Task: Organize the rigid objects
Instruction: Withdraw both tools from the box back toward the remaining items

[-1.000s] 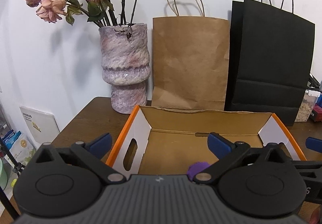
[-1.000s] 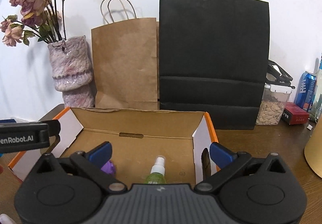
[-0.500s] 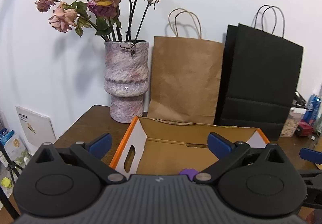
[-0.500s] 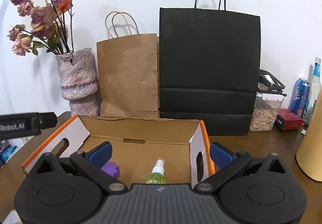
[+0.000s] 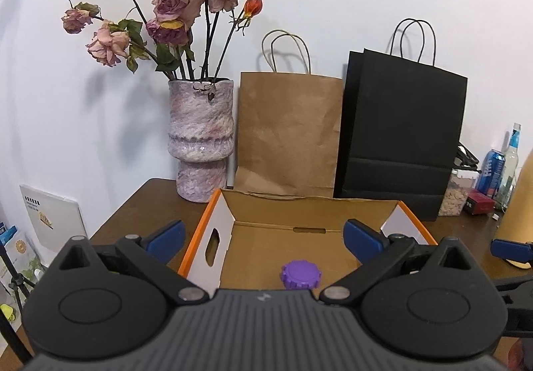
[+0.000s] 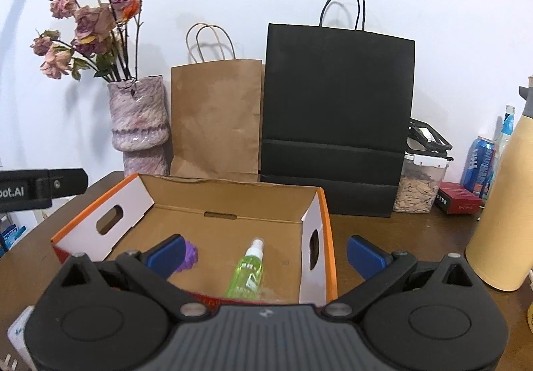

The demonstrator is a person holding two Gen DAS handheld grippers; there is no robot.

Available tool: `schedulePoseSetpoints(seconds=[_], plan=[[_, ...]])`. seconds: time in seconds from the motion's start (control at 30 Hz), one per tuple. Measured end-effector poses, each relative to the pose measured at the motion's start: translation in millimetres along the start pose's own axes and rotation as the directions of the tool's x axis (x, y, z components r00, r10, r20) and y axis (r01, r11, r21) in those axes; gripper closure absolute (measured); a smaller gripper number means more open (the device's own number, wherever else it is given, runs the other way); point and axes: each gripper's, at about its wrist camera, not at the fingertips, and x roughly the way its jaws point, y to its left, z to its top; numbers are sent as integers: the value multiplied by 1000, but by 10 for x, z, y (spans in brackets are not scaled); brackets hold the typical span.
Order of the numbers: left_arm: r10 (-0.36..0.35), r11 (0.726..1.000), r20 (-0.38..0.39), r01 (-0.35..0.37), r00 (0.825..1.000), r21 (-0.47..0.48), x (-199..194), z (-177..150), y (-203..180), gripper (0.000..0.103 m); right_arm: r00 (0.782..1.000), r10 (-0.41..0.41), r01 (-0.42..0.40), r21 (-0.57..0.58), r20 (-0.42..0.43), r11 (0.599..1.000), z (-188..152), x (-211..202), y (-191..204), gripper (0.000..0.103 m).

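An open cardboard box (image 5: 223, 231) with orange rims sits on the brown table; it also shows in the right wrist view (image 6: 324, 221). Inside it lie a purple ridged lid (image 5: 300, 274), partly seen in the right wrist view (image 6: 190, 256), and a green spray bottle (image 6: 248, 272). My left gripper (image 5: 263, 239) is open and empty, in front of and above the box. My right gripper (image 6: 265, 252) is open and empty, also held back from the box's front edge.
A purple vase of dried roses (image 5: 200, 137), a brown paper bag (image 5: 289, 134) and a black paper bag (image 5: 403, 134) stand behind the box. A tan flask (image 6: 503, 211), a nut jar (image 6: 421, 184), a red box (image 6: 459, 201) and cans stand at right.
Both grippers have drawn back and risen from the box, so more of the wall, flowers and bags shows. Both stay open. The lid and spray bottle lie still in the box.
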Motion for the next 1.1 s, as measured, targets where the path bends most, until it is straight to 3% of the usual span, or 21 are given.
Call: schedulePoseSetpoints(seconds=[1.1], plan=[[17, 1000, -21, -17, 1000, 7, -1028, -416, 247, 0, 1000, 23, -24, -92, -11, 995, -651, -981, 125, 0]])
